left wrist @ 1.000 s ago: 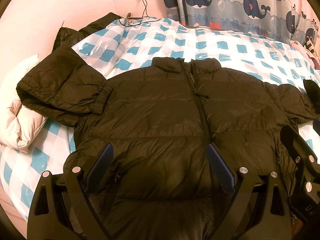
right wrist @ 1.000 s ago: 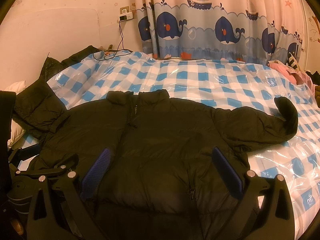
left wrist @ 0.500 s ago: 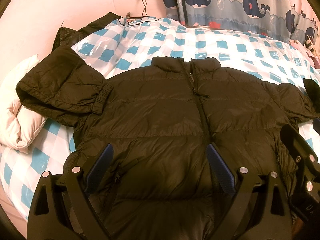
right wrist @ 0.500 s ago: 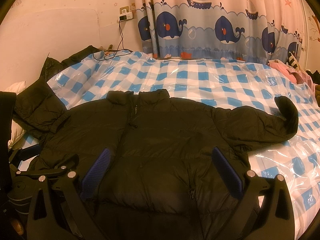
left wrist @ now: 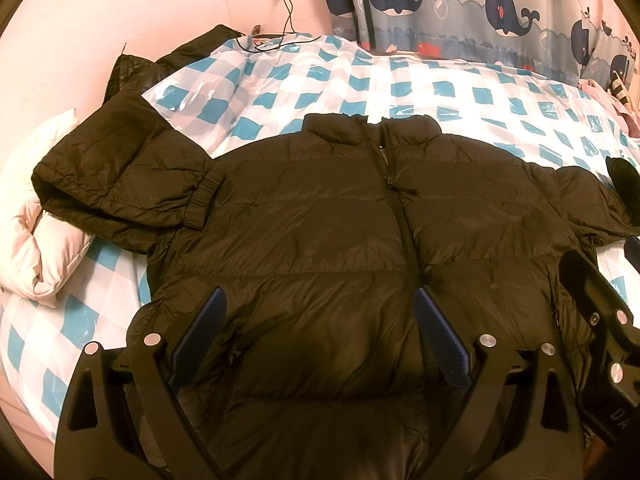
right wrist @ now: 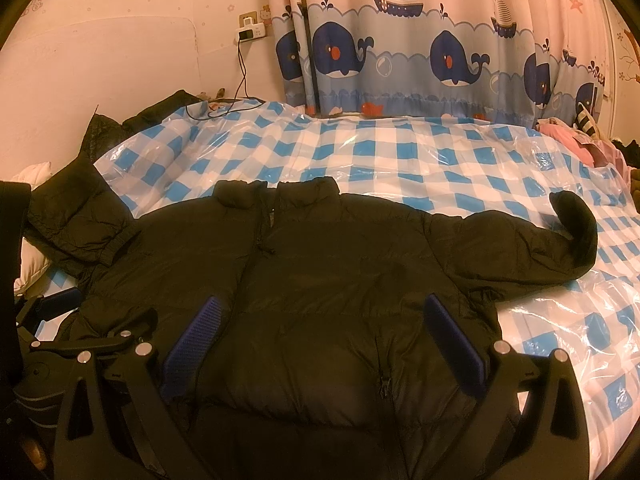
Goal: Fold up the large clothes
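- The bed (left wrist: 460,92) fills the space ahead of both your grippers, under a blue-and-white checked cover with a glossy plastic sheet on top.
- The curtain (right wrist: 440,52), printed with whales and boats, hangs beyond the bed's far edge, ahead and to the right of your right gripper.
- The jacket (left wrist: 340,240) lies front up on the bed, zipped, collar pointing away from you; its lower body sits directly under and ahead of both grippers.
- One sleeve (left wrist: 120,184) is folded into a heap ahead and left of your left gripper, cuff touching the jacket's body; the other sleeve (right wrist: 552,240) stretches out ahead and right of your right gripper, its cuff curling upward.
- The pillow (left wrist: 44,248), white, sits left of your left gripper, partly under the folded sleeve.
- Your left gripper (left wrist: 318,336) is spread wide and grips nothing, fingers over the jacket's lower front.
- Your right gripper (right wrist: 324,344) is likewise spread wide and grips nothing, over the hem area near a pocket zip.
- A cable (right wrist: 240,80) drops from a wall socket to the bed's far left corner.
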A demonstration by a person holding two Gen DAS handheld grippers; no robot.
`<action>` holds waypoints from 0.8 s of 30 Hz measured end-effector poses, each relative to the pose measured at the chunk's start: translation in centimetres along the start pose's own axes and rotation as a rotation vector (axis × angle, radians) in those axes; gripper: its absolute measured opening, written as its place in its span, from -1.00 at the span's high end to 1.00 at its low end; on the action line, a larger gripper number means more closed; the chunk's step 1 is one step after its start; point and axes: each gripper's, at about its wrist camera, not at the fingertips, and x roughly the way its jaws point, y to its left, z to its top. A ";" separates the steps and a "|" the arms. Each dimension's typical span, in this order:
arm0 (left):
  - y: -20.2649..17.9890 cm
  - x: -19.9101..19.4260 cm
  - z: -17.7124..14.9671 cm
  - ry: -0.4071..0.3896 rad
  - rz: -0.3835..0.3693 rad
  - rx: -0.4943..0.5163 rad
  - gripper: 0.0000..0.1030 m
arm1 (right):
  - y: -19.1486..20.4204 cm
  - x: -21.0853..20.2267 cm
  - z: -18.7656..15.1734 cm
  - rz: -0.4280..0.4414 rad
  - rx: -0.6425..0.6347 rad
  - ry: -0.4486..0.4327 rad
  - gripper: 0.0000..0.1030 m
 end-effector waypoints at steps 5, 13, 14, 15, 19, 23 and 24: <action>0.0 0.0 0.0 -0.001 0.000 0.000 -0.76 | 0.0 0.1 0.0 0.001 0.002 0.002 -0.90; 0.0 0.0 0.0 0.000 0.000 0.000 -0.76 | 0.1 0.1 -0.1 0.001 0.003 0.002 -0.90; 0.0 0.0 0.0 0.000 0.000 0.000 -0.76 | 0.1 0.1 -0.1 0.001 0.004 0.003 -0.90; 0.0 0.0 0.0 0.000 0.000 0.000 -0.76 | 0.1 0.1 -0.1 0.001 0.004 0.002 -0.90; 0.0 0.0 0.0 0.000 0.000 0.000 -0.76 | 0.1 0.1 -0.1 0.001 0.004 0.003 -0.90; 0.0 0.0 0.0 0.000 -0.001 0.000 -0.76 | 0.1 0.1 -0.1 0.002 0.006 0.005 -0.90; 0.0 0.0 0.0 0.000 -0.001 0.000 -0.76 | 0.0 0.1 0.0 0.001 0.005 0.004 -0.90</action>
